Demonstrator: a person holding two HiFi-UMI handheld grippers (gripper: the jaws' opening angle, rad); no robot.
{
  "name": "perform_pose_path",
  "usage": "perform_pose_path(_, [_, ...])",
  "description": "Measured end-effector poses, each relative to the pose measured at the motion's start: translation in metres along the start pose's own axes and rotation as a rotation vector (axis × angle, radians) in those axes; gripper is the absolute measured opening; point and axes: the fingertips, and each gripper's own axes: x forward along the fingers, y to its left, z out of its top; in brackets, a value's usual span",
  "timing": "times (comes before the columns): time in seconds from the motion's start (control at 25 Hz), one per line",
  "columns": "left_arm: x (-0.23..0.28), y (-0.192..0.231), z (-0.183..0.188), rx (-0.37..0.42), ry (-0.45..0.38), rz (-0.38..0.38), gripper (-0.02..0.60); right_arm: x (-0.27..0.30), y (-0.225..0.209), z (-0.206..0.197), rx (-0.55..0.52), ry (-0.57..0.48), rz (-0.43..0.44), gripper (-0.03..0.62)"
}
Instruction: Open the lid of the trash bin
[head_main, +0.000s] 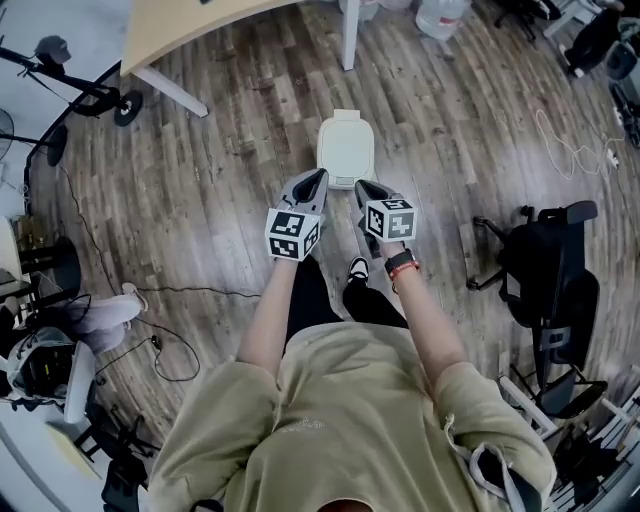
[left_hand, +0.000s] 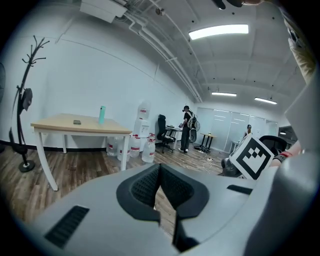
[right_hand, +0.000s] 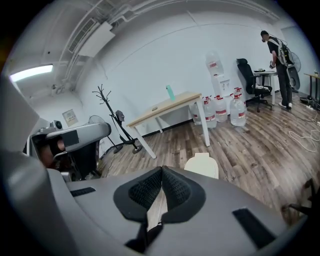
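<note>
**A:** Where does the trash bin (right_hand: 202, 165) stand?

**B:** On the wood-plank floor (head_main: 220, 170), out in the open and straight ahead of both grippers. Neither touches it. Its white lid (head_main: 346, 148) looks to be down, though from overhead I can't be certain.

**A:** And the grippers?

**B:** The left gripper (head_main: 320, 177) has its jaws clenched tip to tip, with only floor showing behind the pads. The right gripper (head_main: 360, 185) is the same, pressed together with nothing between. They are held side by side, and in the head view they sit by the bin's near edge.

**A:** What's around it?

**B:** A pale wooden table (head_main: 190, 30) on white legs stands beyond the bin to the left, with a teal bottle (left_hand: 102, 114) on its top. Big water bottles (head_main: 440, 14) are clustered on the floor past the table's end. A black office chair (head_main: 550, 270) sits off to the right, and a white cable (head_main: 575, 150) loops over the planks farther out. A coat stand (right_hand: 106, 110) is against the white wall, and a person (left_hand: 186, 129) stands at a desk in the distance.
</note>
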Motion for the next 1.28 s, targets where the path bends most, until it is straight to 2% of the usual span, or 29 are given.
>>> perform_pose_path(0.28, [0.035,0.05,-0.053,-0.045,0.04,-0.002,0.023,0.071,-0.028,-0.038,0.033,0.072,-0.018,0.015])
perform_pose_path(0.44, [0.054,0.061,-0.085,-0.037,0.088,-0.024,0.023,0.106,-0.051,-0.066,0.093,0.119,-0.035,0.015])
perform_pose_path(0.64, [0.082,0.073,-0.122,-0.041,0.131,-0.051,0.023,0.146,-0.079,-0.094,0.116,0.17,-0.056,0.015])
perform_pose_path(1.28, [0.16,0.125,-0.24,-0.053,0.219,-0.102,0.023,0.263,-0.152,-0.185,0.204,0.252,-0.11,0.015])
